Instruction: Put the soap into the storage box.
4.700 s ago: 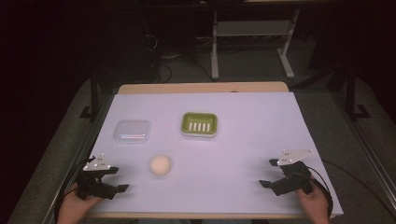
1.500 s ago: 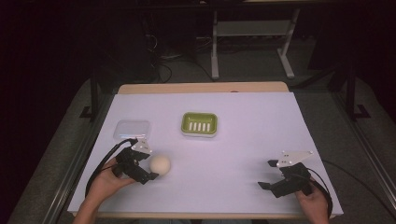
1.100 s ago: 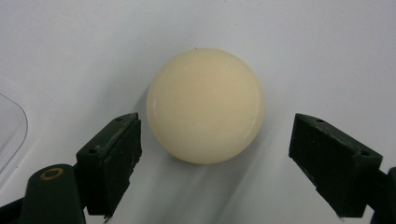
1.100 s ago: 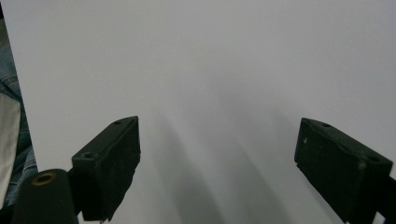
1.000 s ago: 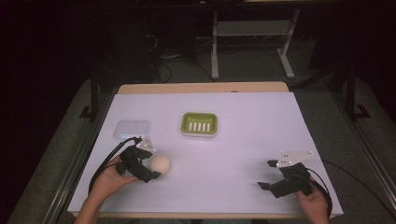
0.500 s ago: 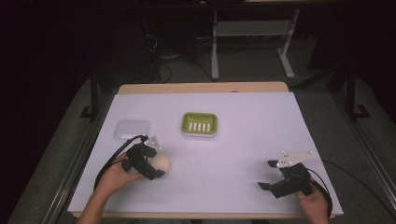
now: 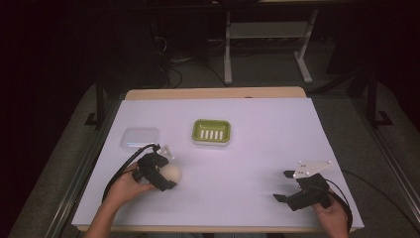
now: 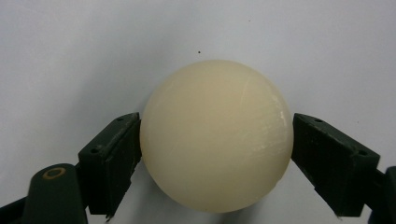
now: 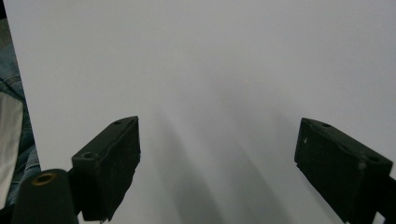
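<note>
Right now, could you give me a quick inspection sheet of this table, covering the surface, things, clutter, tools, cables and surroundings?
Surface: white sheet over a wooden table, flat and clean.
Things: cream ball near the left front; green soap dish mid-table; clear lidded box to its left.
Clutter: nothing seen.
Left tool: jaws on either side of the ball, touching or nearly touching it; the ball sits on the sheet.
Right tool: open, empty, over bare sheet at the right front.
Cables: a black cable loops from the left tool; another trails from the right.
Surroundings: dark room, grey carpet, a white metal stand behind the table.
</note>
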Demonstrator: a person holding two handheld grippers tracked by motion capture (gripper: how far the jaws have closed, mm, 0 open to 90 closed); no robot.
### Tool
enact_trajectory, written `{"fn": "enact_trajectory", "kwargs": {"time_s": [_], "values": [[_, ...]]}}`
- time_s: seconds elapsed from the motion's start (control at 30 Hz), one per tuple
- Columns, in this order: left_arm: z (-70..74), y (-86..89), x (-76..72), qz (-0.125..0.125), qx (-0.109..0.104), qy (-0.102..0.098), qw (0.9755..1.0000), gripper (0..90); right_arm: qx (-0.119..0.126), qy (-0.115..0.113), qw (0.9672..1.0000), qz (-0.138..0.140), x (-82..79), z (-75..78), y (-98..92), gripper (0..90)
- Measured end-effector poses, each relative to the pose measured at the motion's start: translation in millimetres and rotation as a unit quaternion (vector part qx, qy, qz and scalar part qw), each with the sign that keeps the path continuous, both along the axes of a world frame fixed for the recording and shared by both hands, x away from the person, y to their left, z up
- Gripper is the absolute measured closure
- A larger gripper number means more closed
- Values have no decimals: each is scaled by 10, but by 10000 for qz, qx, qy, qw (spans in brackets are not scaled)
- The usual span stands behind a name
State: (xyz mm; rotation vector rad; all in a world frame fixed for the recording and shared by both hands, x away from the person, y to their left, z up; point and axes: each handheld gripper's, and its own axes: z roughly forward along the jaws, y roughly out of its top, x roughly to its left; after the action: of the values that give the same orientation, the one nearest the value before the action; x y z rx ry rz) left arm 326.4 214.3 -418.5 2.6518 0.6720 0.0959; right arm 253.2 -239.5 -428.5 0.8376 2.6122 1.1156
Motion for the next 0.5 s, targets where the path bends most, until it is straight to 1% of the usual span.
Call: {"fn": "enact_trajectory", "kwargs": {"time_s": [0.17,0.23,0.5], "values": [[-25,-18,3,10,14,-2,10000,199,1,9,10000,-5,-2,0,-1,136],[-21,-24,7,-3,75,5,10000,207,4,5,10000,-5,-3,1,-1,136],[-23,-33,9,13,90,-6,10000,224,3,3,10000,-6,-3,-2,-1,136]]}}
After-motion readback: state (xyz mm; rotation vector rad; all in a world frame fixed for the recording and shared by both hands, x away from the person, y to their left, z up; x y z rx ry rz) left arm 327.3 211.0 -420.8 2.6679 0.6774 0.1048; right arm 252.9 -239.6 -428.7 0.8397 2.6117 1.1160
